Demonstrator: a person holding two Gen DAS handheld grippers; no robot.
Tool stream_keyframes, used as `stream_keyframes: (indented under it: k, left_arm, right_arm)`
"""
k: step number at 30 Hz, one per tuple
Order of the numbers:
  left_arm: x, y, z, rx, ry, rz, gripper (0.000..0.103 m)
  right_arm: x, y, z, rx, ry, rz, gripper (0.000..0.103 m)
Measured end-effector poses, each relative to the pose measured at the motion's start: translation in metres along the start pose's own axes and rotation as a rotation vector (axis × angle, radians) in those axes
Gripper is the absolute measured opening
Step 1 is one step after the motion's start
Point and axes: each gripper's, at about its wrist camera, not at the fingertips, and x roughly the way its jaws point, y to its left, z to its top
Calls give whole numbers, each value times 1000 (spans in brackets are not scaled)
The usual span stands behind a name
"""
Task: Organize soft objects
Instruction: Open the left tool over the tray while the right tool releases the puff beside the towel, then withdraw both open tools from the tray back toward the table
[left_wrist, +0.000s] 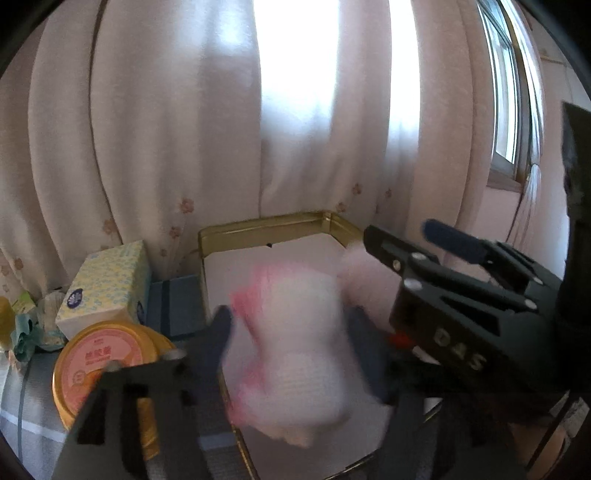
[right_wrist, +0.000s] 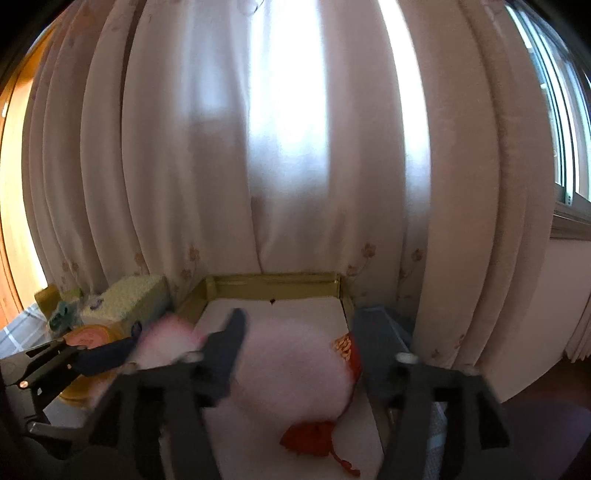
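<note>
Two hand-held grippers fill the lower foreground, both spread wide with a blurred plush toy between their fingers and, as far as the blur allows, no pad pressing on it. In the left wrist view the left gripper (left_wrist: 291, 332) straddles the toy (left_wrist: 291, 354), a white body with pink edges smeared by motion at lower centre; the right gripper (left_wrist: 417, 243) enters from the right edge, its dark fingers reaching toward the toy's pale pink upper part. In the right wrist view the right gripper (right_wrist: 299, 332) frames the same toy (right_wrist: 295, 365), whose red trim shows at its right side and lower edge, while the left gripper (right_wrist: 107, 354) comes in from the left beside a pink extremity. The toy lies over the white lining of a gold-rimmed tin tray (right_wrist: 277, 282), occupying its near half; whether it already rests on the lining cannot be told. Its long axis appears to run roughly left to right across the tray, so each gripper stands at one end, neither clearly nearer; any further adjustment would turn on that crosswise lie. Left of the tray, at mid-distance, sit a round orange-lidded can (left_wrist: 103, 365) and a patterned tissue box (left_wrist: 107, 284). Behind everything hangs a pale curtain (left_wrist: 184, 129) with small flower motifs, backlit by a window (left_wrist: 506, 99) at upper right.
</note>
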Motion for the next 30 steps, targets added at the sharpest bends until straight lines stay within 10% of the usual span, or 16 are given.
stream_keyframes:
  k: [4, 30]
  left_arm:
    - [-2, 3, -1, -18, -16, 51, 101]
    - [-26, 41, -7, -92, -144, 214, 103]
  right_arm:
    - [-7, 0, 0, 0, -39, -21, 77]
    - [-35, -29, 0, 164, -197, -237, 77]
